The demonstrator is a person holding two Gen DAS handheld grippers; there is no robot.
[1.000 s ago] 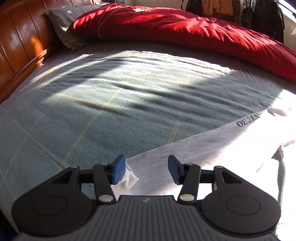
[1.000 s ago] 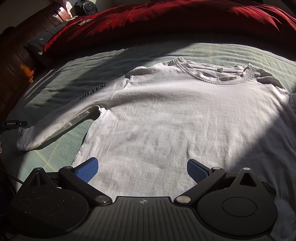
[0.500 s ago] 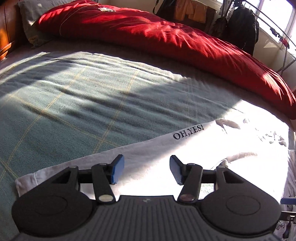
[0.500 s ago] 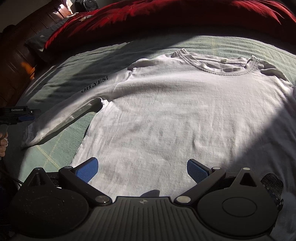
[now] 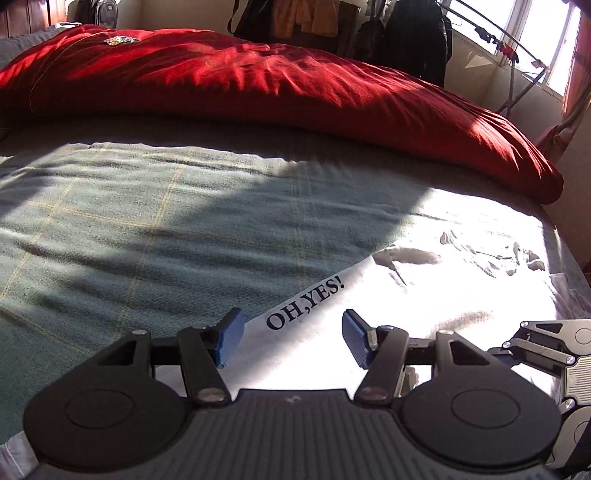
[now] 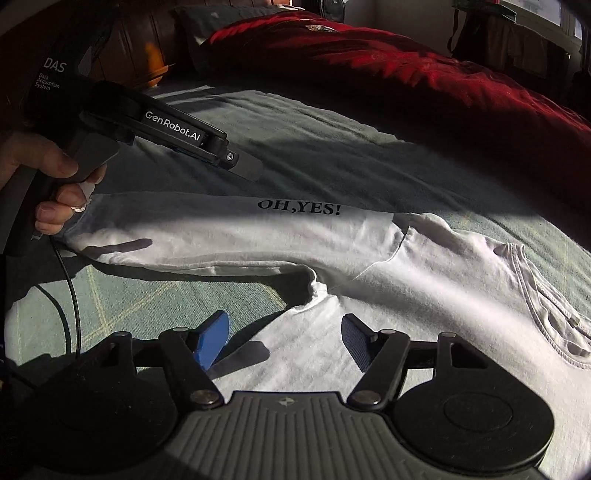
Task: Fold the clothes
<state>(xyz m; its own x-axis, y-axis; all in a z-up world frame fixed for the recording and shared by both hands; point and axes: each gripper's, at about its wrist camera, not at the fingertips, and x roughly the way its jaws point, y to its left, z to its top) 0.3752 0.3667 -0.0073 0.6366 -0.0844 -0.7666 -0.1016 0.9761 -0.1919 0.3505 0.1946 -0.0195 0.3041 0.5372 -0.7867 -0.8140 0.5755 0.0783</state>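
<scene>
Closing right gripper [image 6: 280,339] jaws, nothing pinched yet; left gripper [image 5: 291,338] released over white long-sleeved cotton shirt [image 6: 406,295]; pinch armpit seam at 12 o'clock, fold sleeve inward flat

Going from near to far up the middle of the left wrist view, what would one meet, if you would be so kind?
Left gripper → white shirt sleeve printed "OH,YES!" → green checked blanket → red duvet → dark clothes hanging by the wall.

White shirt's [image 6: 369,332] far sleeve and hem beyond the frame edges.
</scene>
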